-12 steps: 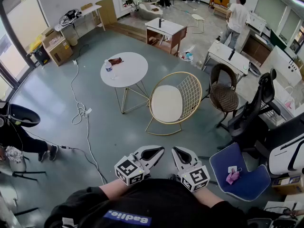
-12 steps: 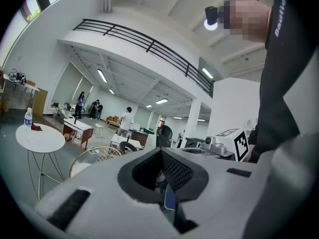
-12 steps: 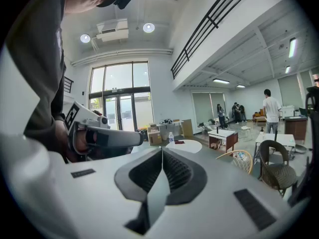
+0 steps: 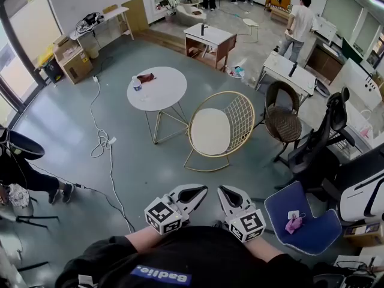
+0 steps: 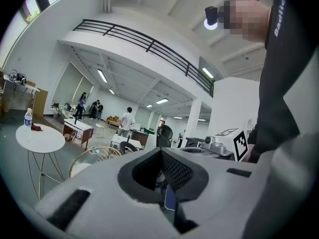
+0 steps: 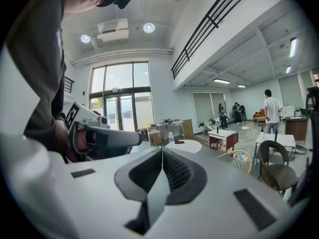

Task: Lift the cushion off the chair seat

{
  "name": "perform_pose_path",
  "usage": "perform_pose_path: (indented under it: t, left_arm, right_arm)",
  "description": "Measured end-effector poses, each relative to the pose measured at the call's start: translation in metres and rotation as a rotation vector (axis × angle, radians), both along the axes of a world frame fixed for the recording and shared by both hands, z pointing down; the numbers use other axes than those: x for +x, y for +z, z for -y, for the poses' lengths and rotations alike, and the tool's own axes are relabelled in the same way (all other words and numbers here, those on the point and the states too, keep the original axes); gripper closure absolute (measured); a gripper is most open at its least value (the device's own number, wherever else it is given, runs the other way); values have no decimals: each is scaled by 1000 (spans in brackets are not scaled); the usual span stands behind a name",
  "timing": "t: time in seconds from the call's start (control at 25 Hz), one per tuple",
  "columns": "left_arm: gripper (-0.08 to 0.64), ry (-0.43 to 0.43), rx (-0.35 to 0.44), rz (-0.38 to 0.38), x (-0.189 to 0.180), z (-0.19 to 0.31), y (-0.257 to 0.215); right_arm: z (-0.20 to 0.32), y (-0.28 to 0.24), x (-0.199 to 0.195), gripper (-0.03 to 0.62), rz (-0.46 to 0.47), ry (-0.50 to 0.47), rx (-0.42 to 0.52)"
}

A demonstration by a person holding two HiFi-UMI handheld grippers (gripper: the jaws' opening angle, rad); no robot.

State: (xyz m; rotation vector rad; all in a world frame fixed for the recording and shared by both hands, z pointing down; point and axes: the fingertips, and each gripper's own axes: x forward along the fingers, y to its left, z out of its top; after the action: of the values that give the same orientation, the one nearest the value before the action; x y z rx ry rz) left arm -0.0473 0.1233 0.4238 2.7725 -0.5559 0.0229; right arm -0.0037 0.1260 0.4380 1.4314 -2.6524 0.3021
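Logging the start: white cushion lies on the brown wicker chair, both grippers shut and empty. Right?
No: head view shows the white cushion on the gold wire chair. Left gripper and right gripper are shut, empty.

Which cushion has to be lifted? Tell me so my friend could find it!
Find the round white table in the middle of the room. Just right of it stands a gold wire chair with a hoop frame. The cushion is the round cream pad on its seat; the brown wicker chair beside it has a dark seat.
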Motion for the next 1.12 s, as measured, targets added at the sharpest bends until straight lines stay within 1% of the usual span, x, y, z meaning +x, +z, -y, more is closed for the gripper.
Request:
perform_pose_path:
  t: [0.32,0.48,0.72,0.88,1.12]
  left_arm:
    - [545,4,-3,11,9,1,-2]
    - [545,-7,-1,14,16,4,-1]
    - [545,-48,-6,24,38,10,4]
    - [545,-90,-10,21,54,13,10]
    - [545,-148,-26,20,66,25,19]
  right_arm:
    - [1,-3,7,561,3,-13,-1]
    - [4,-2,15,561,10,-27,1]
    - [9,4,39,561,24,-49,-5]
    - [13,10,58,561,30,-71,-2]
    - [24,17,81,561,35,-85,-8]
